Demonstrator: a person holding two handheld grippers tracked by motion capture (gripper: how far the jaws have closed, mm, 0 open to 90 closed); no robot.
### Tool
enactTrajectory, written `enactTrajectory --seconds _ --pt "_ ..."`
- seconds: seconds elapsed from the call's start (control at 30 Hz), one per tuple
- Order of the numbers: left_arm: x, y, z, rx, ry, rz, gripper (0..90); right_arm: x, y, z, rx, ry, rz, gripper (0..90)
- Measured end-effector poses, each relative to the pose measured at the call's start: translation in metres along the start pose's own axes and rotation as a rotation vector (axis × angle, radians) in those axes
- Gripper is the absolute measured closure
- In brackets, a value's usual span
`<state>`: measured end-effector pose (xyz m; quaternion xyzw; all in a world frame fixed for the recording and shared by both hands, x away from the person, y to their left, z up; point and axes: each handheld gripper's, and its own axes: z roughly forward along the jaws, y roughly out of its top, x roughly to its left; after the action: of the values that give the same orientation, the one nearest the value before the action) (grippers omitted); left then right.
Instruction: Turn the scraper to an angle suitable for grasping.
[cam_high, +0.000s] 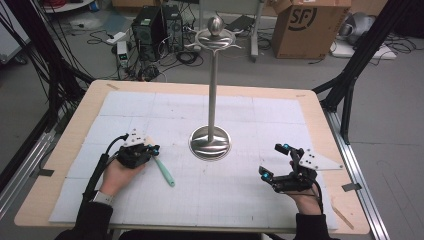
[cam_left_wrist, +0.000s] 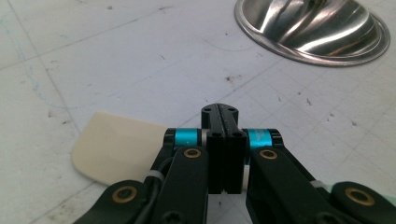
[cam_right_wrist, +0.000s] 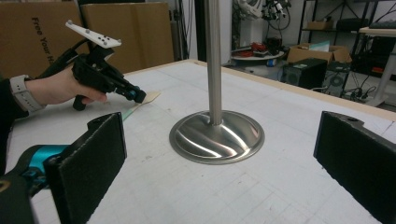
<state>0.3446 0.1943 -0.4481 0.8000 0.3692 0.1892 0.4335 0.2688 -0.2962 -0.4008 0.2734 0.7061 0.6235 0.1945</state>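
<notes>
On the tabletop (cam_high: 70, 150), covered by a white gridded mat (cam_high: 200, 200), a tall metal stand (cam_high: 213, 90) rises from a round, shiny base (cam_high: 210, 143) near the centre. A ball sits on the ornate top of its pole.

The left tool (cam_high: 150, 148) lies at about 9 o'clock from the base, held low over the mat by the left hand (cam_high: 117, 175). Its jaws are pressed together. In the left gripper view they meet with no gap over a spatula (cam_left_wrist: 116, 147), whose cream blade shows at their 9 o'clock; whether they pinch it or only rest above it I cannot tell. In the high view the spatula's green handle runs from the tool toward 5 o'clock, flat on the mat, near the base but apart from it.

The right tool (cam_high: 277, 160) is at about 4 o'clock from the base, held by the right hand (cam_high: 302, 192). Its jaws are spread wide, with nothing between them; the right gripper view looks between the two black pads at the base and pole, with the left tool and spatula beyond at 10 o'clock.

Behind the tabletop stand a cardboard box (cam_high: 310, 27) and computer towers (cam_high: 157, 25) among cables.
</notes>
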Motion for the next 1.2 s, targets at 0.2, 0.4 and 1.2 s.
enactTrajectory --seconds 0.2,0.4,1.2 --pt "0.0 0.006 0.011 0.046 0.019 0.021 89.9 0.0 0.0 -0.001 -0.002 0.004 0.0 1.4" --pt "0.004 0.006 0.012 0.076 0.008 0.027 89.9 0.0 -0.001 0.001 0.011 0.001 -0.002 1.4" --pt "-0.002 -0.029 -0.045 0.111 0.003 0.012 90.0 0.003 -0.003 0.004 0.035 0.01 -0.014 1.4"
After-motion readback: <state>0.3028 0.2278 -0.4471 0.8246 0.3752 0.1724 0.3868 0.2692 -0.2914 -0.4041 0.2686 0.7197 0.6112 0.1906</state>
